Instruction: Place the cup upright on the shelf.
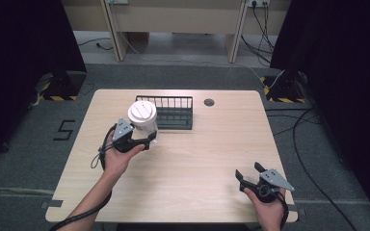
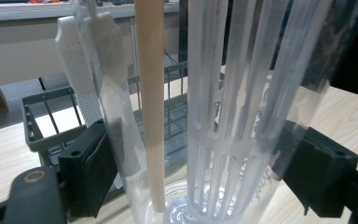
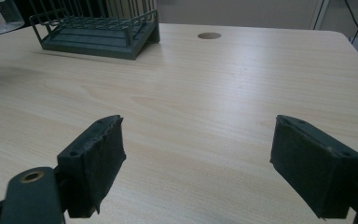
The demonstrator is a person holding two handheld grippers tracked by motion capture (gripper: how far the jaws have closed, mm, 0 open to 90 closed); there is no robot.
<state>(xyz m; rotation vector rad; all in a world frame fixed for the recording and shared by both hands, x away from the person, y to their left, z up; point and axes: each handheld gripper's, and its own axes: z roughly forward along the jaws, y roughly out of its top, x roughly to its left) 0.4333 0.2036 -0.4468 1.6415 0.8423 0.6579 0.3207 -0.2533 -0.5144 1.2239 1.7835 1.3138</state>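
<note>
The right tongs [image 1: 246, 176] sit nearest the camera in the high view, at the near right corner of the pale wooden surface [image 1: 212, 159], held in the person's right hand [image 1: 269, 204] with their jaws spread wide and nothing between them. Farther in and to the left, the left tongs [image 1: 150, 139] are clamped on a clear plastic cup [image 1: 144, 122] with a white lid; in the left gripper view both black jaws press against the cup's clear wall, and white cutlery and a pale stick stand inside it. The cup stands just beside the left end of a dark wire rack [image 1: 172, 111]. A round grommet hole [image 1: 209, 102] lies right of the rack, near the far edge.
</note>
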